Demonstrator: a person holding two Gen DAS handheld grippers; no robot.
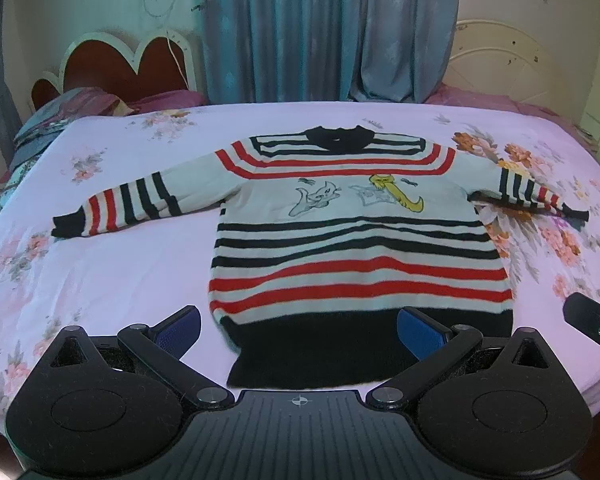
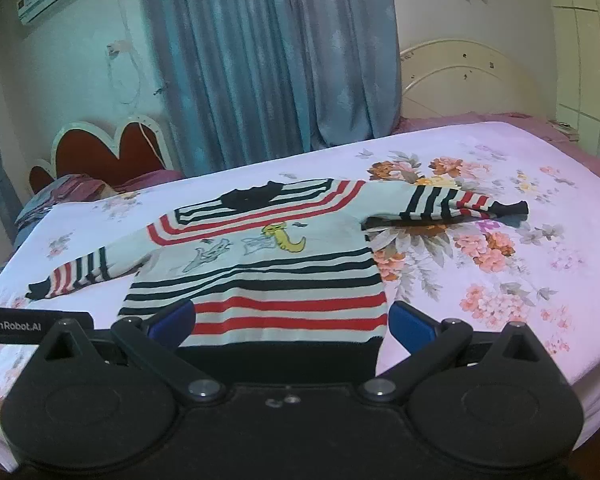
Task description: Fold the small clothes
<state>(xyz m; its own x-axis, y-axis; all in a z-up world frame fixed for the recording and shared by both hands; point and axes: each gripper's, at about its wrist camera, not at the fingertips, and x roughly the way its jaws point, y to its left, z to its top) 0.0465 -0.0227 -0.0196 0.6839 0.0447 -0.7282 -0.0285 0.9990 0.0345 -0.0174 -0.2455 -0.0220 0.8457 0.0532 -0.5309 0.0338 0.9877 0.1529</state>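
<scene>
A small striped sweater [image 1: 352,216] lies flat, front up, on the bed, sleeves spread left and right. It is white with black and red stripes, a black hem and collar, and cartoon prints on the chest. It also shows in the right wrist view [image 2: 268,276]. My left gripper [image 1: 300,328] is open and empty above the near hem, its blue pads [image 1: 180,330] wide apart. My right gripper [image 2: 290,320] is open and empty over the hem's right part. The right gripper's edge shows in the left wrist view [image 1: 596,328].
The bed has a pink floral sheet [image 1: 100,264]. A heart-shaped headboard [image 1: 128,64] and bedding [image 1: 60,116] are at the far left, blue curtains [image 1: 324,28] behind, a cream headboard [image 1: 512,64] at the far right. The bed's near edge lies just under the grippers.
</scene>
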